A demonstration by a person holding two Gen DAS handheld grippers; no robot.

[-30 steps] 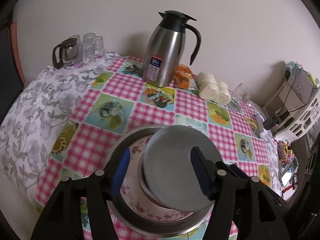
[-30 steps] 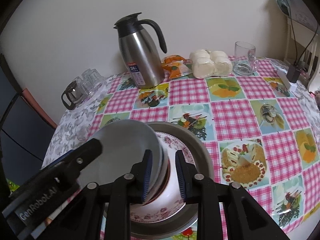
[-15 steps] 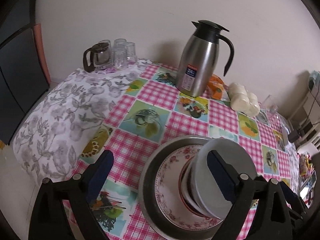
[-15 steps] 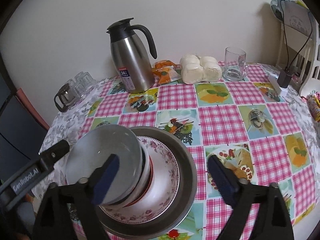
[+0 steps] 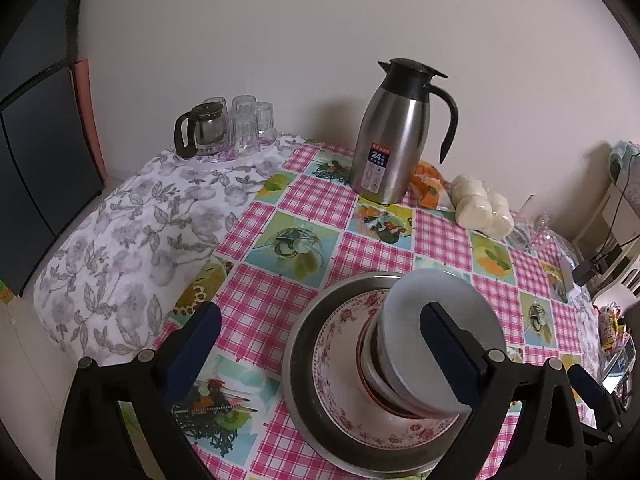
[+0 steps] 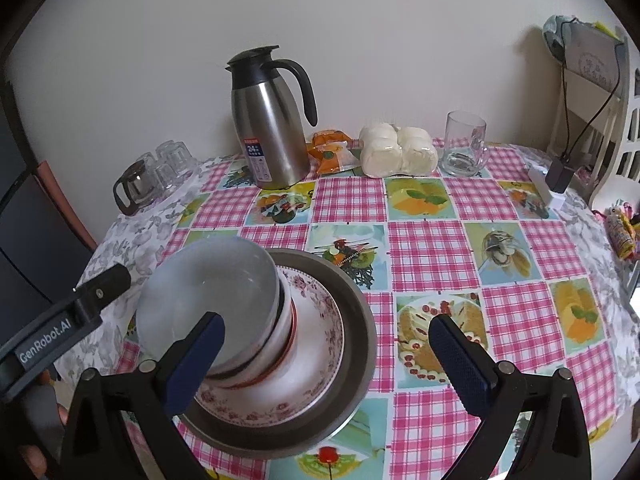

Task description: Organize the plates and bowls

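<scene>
A grey bowl (image 5: 436, 312) tops a stack of red-rimmed bowls (image 5: 372, 376). The stack stands on a floral plate (image 5: 340, 364) inside a steel basin (image 5: 300, 344) on the checked tablecloth. My left gripper (image 5: 320, 340) hovers just before the stack with its jaws opening wide; its right finger (image 5: 448, 352) overlaps the grey bowl (image 6: 208, 284) in the picture, and nothing is pressed. My right gripper (image 6: 326, 354) is also opening, over the floral plate (image 6: 316, 340) and the basin (image 6: 362, 312), gripping nothing. A finger of the left gripper (image 6: 100, 286) shows at the left of the right wrist view.
A steel thermos jug (image 6: 272, 120), an orange snack pack (image 6: 330, 156), wrapped buns (image 6: 396, 152) and a glass mug (image 6: 464, 144) line the wall. A glass teapot with tumblers (image 5: 224, 128) sits at the far left. A white chair (image 6: 616, 140) stands at the right.
Both grippers have let go of the grey bowl, spread wide and drawn back a little. The bowl stays on top of the stack.
</scene>
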